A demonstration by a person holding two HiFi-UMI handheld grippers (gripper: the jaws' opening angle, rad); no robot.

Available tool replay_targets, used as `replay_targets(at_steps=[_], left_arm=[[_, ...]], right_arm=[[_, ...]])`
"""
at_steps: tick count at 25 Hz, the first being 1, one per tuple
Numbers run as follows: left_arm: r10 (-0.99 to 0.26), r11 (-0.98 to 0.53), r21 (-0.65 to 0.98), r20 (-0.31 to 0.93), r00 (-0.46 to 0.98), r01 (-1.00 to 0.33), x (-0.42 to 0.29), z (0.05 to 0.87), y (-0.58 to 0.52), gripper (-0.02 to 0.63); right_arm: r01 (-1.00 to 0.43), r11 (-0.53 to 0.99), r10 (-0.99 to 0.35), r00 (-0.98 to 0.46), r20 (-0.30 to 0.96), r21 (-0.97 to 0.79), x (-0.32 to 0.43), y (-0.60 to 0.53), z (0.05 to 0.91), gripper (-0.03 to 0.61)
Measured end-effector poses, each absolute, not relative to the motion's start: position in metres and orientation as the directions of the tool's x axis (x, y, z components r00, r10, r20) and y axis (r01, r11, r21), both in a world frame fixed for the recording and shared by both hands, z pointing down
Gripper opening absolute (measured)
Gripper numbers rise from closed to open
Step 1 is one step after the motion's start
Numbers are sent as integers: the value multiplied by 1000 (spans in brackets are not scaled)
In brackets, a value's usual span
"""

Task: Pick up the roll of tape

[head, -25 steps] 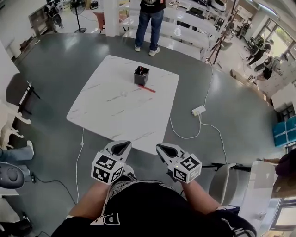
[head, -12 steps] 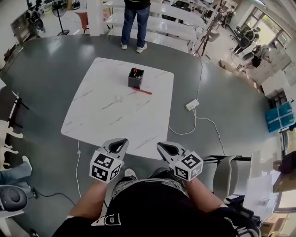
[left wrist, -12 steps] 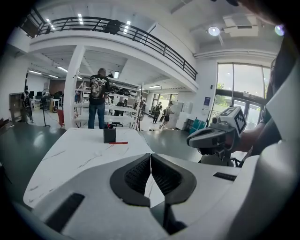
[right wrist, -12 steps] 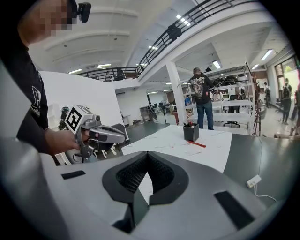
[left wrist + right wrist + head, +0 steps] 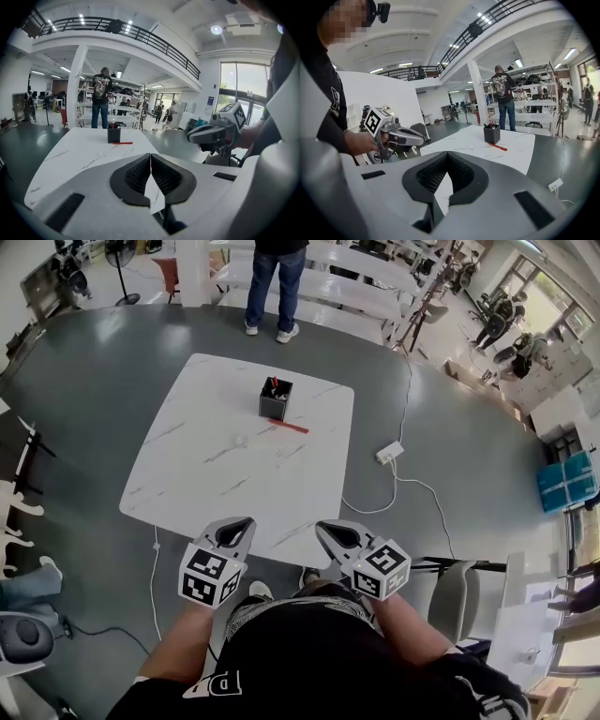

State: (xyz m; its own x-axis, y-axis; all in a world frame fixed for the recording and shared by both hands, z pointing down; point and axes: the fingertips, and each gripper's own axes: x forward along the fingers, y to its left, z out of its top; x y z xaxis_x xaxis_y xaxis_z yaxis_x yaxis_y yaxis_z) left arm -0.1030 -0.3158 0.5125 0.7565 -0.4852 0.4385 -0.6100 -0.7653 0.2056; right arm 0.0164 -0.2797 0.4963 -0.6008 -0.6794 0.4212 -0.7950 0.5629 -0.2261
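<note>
The marble table [image 5: 178, 479] is drawing nearer as the person is advancing. The left gripper [image 5: 234, 532] and right gripper [image 5: 337, 536] are staying pressed together, empty. The apparent roll of tape [image 5: 239, 440] is lying near-left of the pen holder [image 5: 275, 397], ahead of the nearer left gripper.

Roll of tape [image 5: 240, 440]: small, whitish, round. Lies near the middle of the white marble table [image 5: 169, 474].
</note>
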Motion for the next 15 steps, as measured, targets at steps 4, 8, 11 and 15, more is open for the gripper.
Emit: replay_targets(at_steps=[4,8,11,15], left_arm=[[-509,-745,198,447,735,-637,-102,516,-325,18],[-543,-719,182,457,705,-671,-99,517,-340,20],[-572,-697,158,466,676,-699,-95,520,-355,20],[-592,-673,128,497,634,-728,-89,533,-376,20]], right_arm=[[-777,588,-665,-623,412,-224,19,-297,496,3],[-753,617,-642,-649,408,-227,22,-314,497,3],[-735,637,-623,-668,407,-233,26,-325,501,3],[-720,644,-605,-687,403,-259,36,-341,510,3]])
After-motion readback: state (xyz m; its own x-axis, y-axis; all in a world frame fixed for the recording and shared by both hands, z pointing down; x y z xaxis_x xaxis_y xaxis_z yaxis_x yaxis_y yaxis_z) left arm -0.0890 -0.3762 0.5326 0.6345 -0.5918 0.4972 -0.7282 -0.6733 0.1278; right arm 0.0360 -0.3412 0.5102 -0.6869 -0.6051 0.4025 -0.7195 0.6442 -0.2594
